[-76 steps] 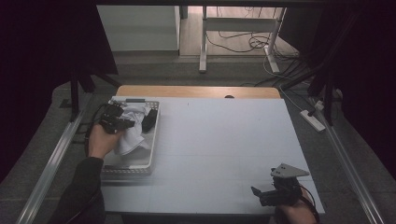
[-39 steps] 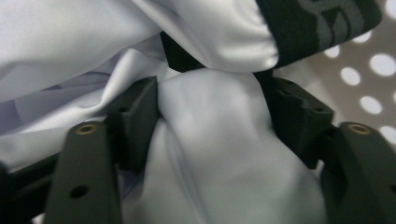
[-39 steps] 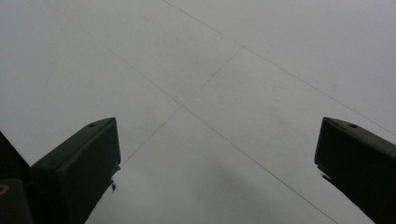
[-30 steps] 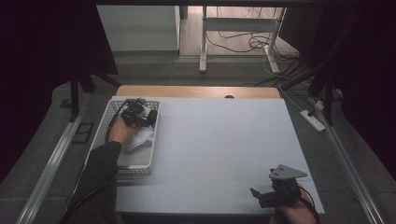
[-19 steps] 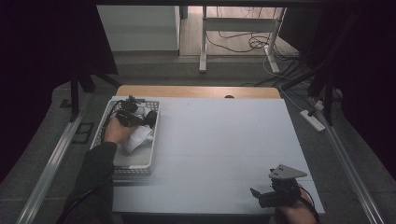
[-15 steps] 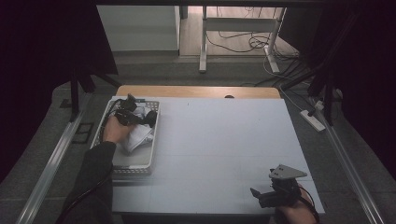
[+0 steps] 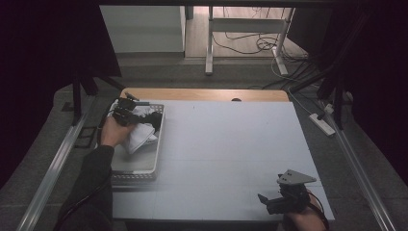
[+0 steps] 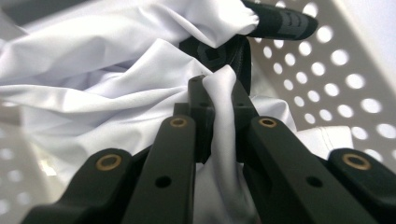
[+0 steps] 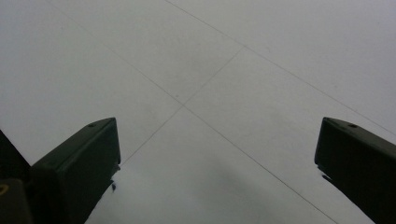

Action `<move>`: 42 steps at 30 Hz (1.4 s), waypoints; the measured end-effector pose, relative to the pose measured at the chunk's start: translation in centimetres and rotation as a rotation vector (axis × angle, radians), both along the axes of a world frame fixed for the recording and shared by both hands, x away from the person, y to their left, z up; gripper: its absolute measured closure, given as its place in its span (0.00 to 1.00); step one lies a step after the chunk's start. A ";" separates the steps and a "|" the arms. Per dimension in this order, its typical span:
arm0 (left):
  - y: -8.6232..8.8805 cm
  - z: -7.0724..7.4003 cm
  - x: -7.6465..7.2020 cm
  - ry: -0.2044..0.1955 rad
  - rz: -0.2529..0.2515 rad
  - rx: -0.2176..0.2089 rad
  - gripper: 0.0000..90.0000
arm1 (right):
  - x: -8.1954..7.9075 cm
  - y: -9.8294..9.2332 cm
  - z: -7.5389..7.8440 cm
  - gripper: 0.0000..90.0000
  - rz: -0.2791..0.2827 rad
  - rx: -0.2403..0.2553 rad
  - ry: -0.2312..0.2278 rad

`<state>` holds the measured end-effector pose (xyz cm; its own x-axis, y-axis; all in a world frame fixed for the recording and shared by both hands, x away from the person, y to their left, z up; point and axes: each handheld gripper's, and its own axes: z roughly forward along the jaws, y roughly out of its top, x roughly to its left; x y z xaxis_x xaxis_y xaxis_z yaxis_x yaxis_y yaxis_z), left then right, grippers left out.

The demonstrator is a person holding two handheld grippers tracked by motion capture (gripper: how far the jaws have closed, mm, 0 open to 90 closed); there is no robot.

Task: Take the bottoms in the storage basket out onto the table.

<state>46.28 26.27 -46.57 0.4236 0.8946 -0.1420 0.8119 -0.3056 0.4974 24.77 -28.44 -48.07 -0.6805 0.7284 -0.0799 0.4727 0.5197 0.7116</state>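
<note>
Two jaws of the left gripper (image 8: 219, 100) are clamped tight on a pinched fold of white cloth (image 8: 116, 93), inside the perforated white basket (image 7: 139, 166) at the left edge of the table (image 7: 226, 144). In the high view the left gripper (image 7: 129, 111) hangs over the basket's far end with the cloth (image 7: 139, 137) bunched below and beside the hand.

The step in hand looks like drawing the cloth up out of the basket. To do it well, lift straight up until the hanging part clears the rim, then carry it over the open table; a sideways drag risks snagging the wall or tipping the basket. The pinch holds only a narrow ridge of fabric, so a steady pull suits it better than a jerk. A black item (image 8: 275, 21) lies tangled with the cloth and may come up with it.

The right gripper (image 7: 284, 199) rests near the table's front right corner, well apart, its jaws spread wide over bare tabletop with nothing between them.

What kind of garment the cloth is cannot be made out, nor what the black item is, since folds cover most of it. How much cloth lies under the hand is hidden, and the basket's floor is blurred.
</note>
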 end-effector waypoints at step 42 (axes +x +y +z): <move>3.0 12.8 -5.2 -0.252 -0.024 -0.101 0.94 | 0.1 0.1 0.0 0.01 0.001 -0.007 0.005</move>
